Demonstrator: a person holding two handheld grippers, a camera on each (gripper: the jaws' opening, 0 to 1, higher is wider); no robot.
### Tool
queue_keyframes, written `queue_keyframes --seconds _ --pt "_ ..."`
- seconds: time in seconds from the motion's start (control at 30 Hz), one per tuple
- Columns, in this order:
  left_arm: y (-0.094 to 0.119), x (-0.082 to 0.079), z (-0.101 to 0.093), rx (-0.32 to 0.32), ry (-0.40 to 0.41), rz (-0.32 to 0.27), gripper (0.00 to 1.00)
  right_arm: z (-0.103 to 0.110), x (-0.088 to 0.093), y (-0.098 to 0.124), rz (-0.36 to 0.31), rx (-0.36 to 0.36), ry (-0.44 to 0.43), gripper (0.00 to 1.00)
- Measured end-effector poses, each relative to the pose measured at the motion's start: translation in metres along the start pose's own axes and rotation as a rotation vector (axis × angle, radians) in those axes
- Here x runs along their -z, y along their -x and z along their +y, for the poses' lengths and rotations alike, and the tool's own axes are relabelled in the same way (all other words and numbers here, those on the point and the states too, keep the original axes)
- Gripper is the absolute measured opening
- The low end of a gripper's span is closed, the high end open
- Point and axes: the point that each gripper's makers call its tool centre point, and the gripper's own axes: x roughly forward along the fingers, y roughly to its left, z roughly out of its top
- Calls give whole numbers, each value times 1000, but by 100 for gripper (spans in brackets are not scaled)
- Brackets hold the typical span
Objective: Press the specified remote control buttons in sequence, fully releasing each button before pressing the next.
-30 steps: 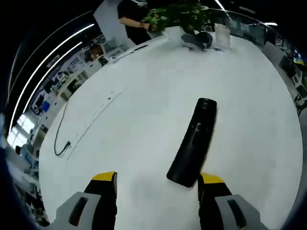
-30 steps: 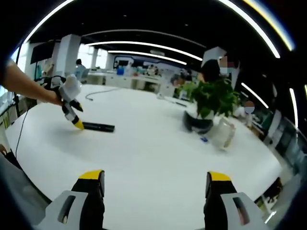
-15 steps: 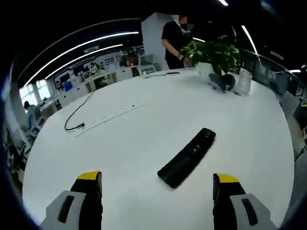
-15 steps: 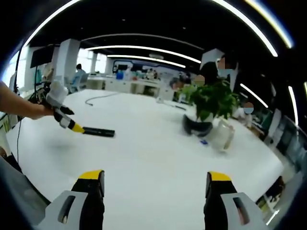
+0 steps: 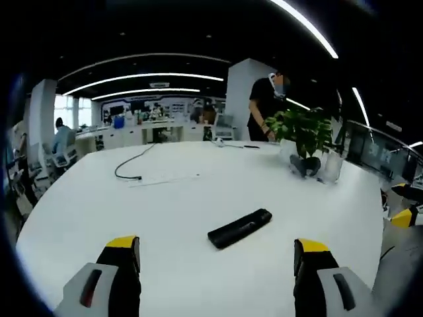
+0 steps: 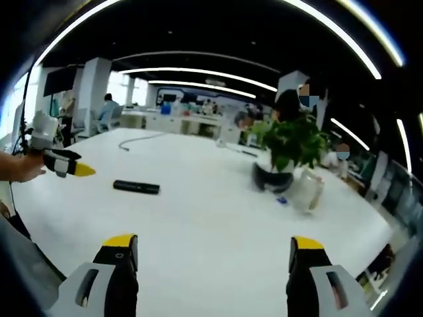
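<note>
The remote control (image 5: 240,228) is found lying flat on the white table (image 5: 165,211), ahead of the left gripper (image 5: 215,254) and clear of its jaws, which are held wide apart with nothing between them. In the right gripper view the same remote control (image 6: 136,187) is seen well to the left, far from the right gripper (image 6: 211,247), whose jaws are likewise spread and empty above bare tabletop. The left gripper (image 6: 63,165) is seen there held in a hand (image 6: 20,168) near the table's left edge, short of the remote and not touching it. Open white surface is noted all round the remote. A black cable (image 5: 132,165) is observed lying toward the far left part of the table, well apart from the remote. A potted plant (image 6: 291,142), a dark object (image 6: 271,177) at its base and a clear container (image 6: 305,190) are noted toward the far right side, also well apart from the remote. A person in dark clothing (image 5: 264,109) is seen standing beyond the table behind the plant.
</note>
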Motion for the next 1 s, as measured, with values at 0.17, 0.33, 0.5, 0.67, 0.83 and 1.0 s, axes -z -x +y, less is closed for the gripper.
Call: queue_keyframes --seconds 0.17,0.33,0.5,0.67,0.83,1.0 --pt "26 9 -16 13 -16 2 100 1 3 -2 16 -6 0 98" --pt "49 28 -20 0 -45 16 100 -1 2 -1 9 -2 -11 99" --pt "67 32 -28 1 -8 21 100 -1 2 -1 12 -10 -17 99" --pt "80 30 -34 1 30 3 100 -2 0 0 8 -9 -24 99" --pt "93 28 -31 -26 38 -21 100 -12 2 -3 23 15 -28 99" --pt "108 26 -27 -93 68 -62 100 -19 3 -3 17 26 -92 99"
